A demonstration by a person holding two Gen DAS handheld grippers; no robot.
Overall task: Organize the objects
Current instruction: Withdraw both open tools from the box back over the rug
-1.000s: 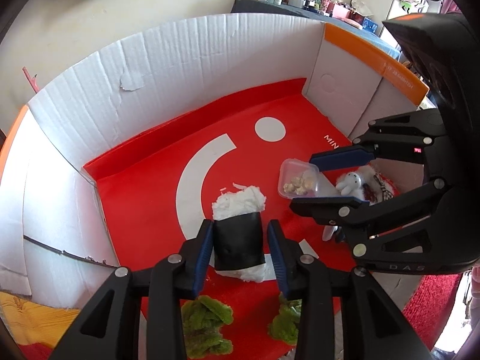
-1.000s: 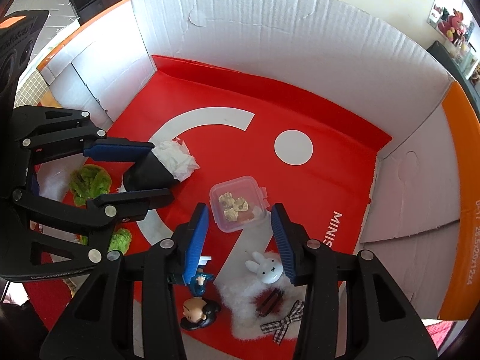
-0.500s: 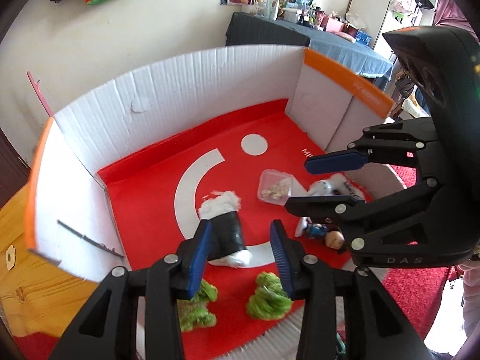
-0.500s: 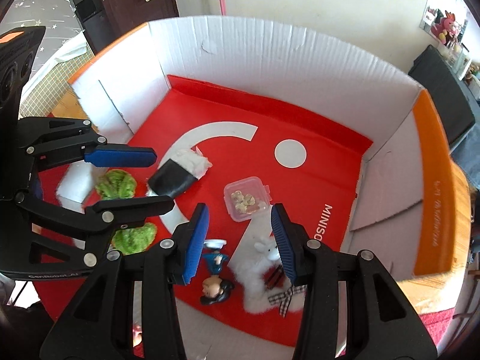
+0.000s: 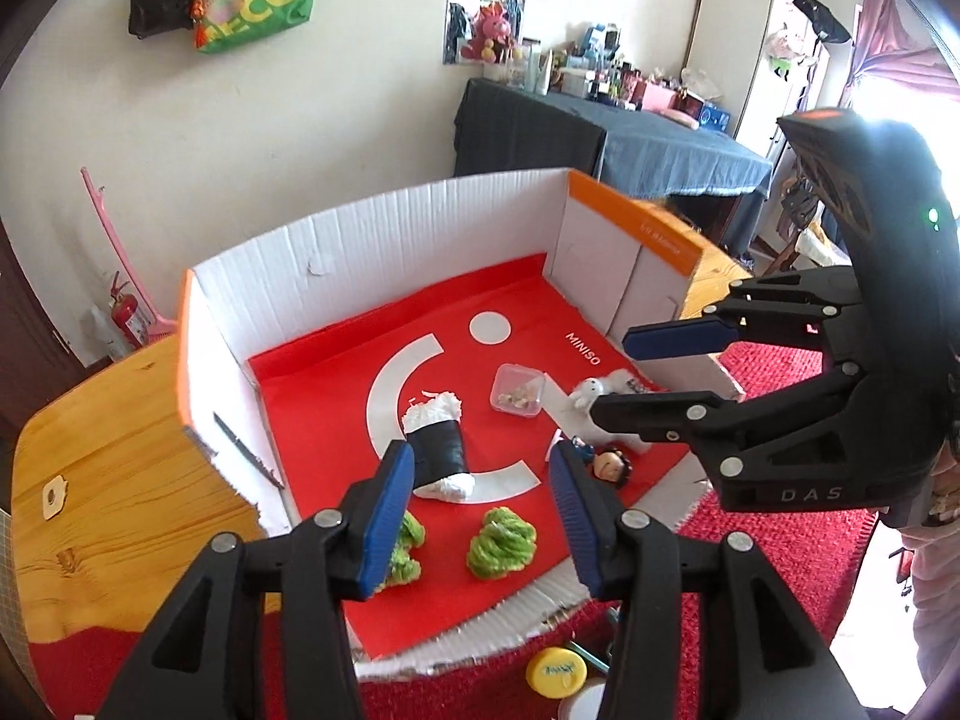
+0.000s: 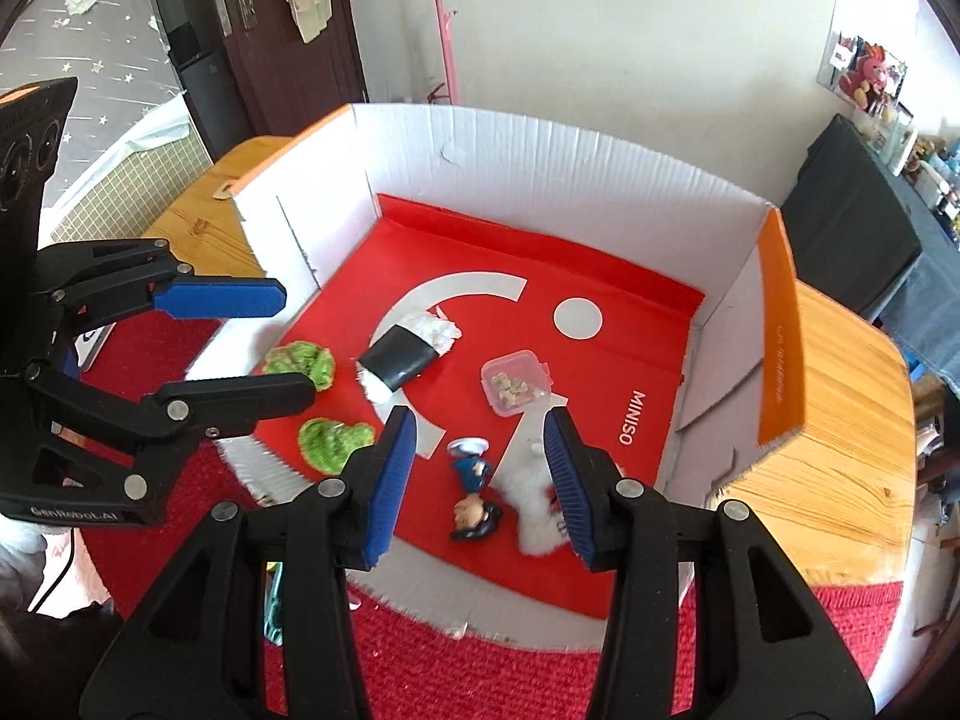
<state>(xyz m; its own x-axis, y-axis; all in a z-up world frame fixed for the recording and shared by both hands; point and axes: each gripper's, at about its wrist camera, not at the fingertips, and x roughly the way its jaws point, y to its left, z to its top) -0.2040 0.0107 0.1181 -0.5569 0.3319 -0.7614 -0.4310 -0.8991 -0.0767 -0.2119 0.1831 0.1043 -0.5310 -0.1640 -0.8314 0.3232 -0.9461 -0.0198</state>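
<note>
Big white cardboard box with the red liner point(image 5: 384, 252) sits on the wooden tabletop point(image 5: 120, 450), and everything I'm sorting lies on its floor. Largest piece in there is the black-wrapped white rice-roll toy point(image 5: 435, 447). It lies ahead of and below my left gripper point(image 5: 477, 507), long axis running roughly away from me, so it lines up w/ the gap between the jaws. Left is nearer to it than right.

Two green fuzzy clumps point(image 5: 501, 543) lie near the front edge. The clear plastic tub of small bits point(image 6: 516, 381), white fluffy bunny toy point(image 6: 537, 501) and small dark-haired figurine point(image 6: 474, 501) lie under my right gripper point(image 6: 480, 480).

Both grippers tilt steeply down over the box. Left jaws are opening, nothing between them. Right jaws are parted, empty.
</note>
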